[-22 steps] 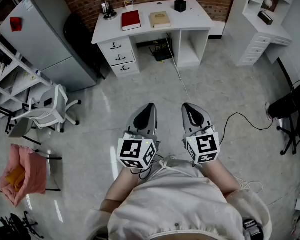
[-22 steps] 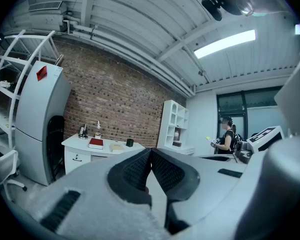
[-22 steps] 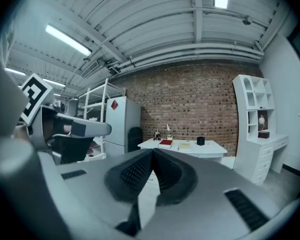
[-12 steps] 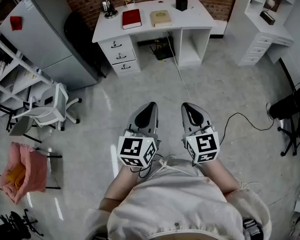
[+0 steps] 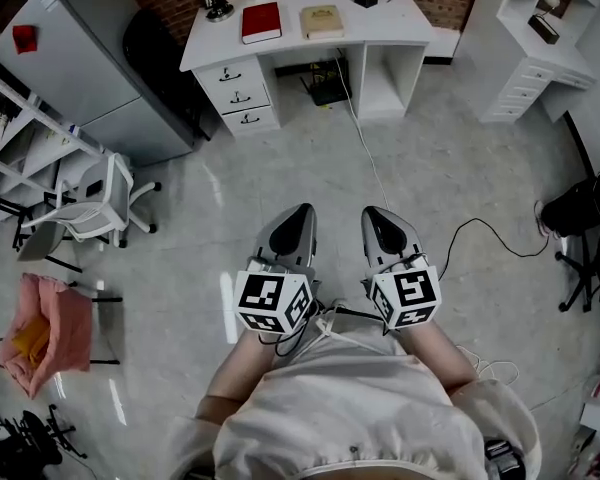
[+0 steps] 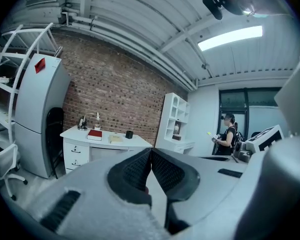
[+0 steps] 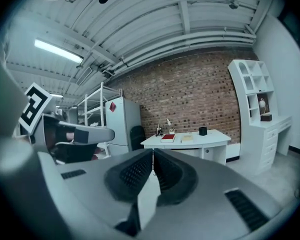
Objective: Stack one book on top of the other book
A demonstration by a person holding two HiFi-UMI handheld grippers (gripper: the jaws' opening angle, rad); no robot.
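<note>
Grey floor [image 5: 430,158] lies open between white desk [image 5: 302,46] edge and left gripper [image 5: 301,210], right gripper [image 5: 371,212], both closed, empty.

Ceiling strip lights [image 6: 230,38] light the room evenly; both gripper views bulge toward dark rims, the foreground perhaps slightly soft.

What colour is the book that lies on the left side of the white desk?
Red. The book shows best in the head view.

Your left hand-held gripper [image 6: 151,153] had its jaws pressed together with nothing between them. Beyond it, the table [image 6: 74,132] carried a red book [image 6: 94,135] near its left end and a tan book [image 6: 115,139] at its middle.
</note>
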